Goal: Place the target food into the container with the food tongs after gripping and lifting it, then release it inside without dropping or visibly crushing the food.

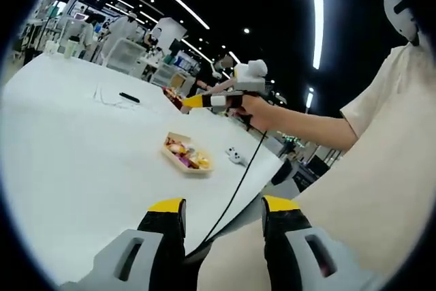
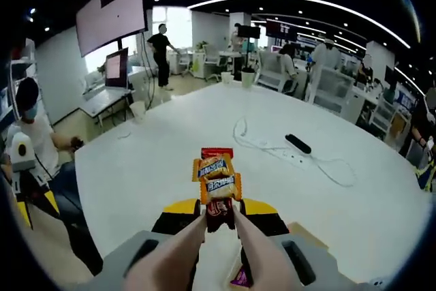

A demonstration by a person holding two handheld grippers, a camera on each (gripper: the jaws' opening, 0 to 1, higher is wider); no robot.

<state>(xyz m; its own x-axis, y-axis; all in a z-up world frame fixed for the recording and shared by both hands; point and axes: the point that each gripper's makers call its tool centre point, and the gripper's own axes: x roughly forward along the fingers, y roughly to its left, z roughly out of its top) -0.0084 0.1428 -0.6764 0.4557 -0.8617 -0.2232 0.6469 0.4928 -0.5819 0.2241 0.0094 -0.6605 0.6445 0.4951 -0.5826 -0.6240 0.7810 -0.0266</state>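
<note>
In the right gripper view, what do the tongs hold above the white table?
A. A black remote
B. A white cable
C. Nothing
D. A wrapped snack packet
D: the tongs pinch an orange wrapped snack packet, lifted above the white table.

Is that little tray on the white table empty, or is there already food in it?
Not empty: the shallow beige tray on the white table holds several colourful wrapped pieces.
</note>
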